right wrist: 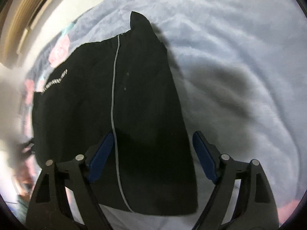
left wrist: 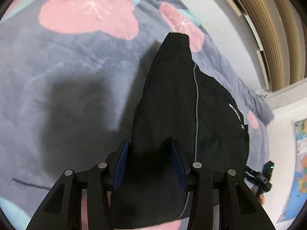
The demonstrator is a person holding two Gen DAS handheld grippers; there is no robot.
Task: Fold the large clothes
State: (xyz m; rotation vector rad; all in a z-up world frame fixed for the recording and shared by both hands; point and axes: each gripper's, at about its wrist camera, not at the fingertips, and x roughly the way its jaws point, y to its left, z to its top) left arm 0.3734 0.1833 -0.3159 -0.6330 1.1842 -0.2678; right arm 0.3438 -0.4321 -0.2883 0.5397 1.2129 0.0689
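So I've got the black jacket [left wrist: 168, 99] lying folded narrow on the bed, on top of the grey blanket [left wrist: 76, 72] with the pink blobs. My left gripper [left wrist: 150, 164] hangs right over the jacket's near end, fingers apart, nothing pinched. My right gripper [right wrist: 151, 161] is over the same near end too, spread wide and released. The grey zipper [right wrist: 114, 88] runs lengthwise along the jacket.
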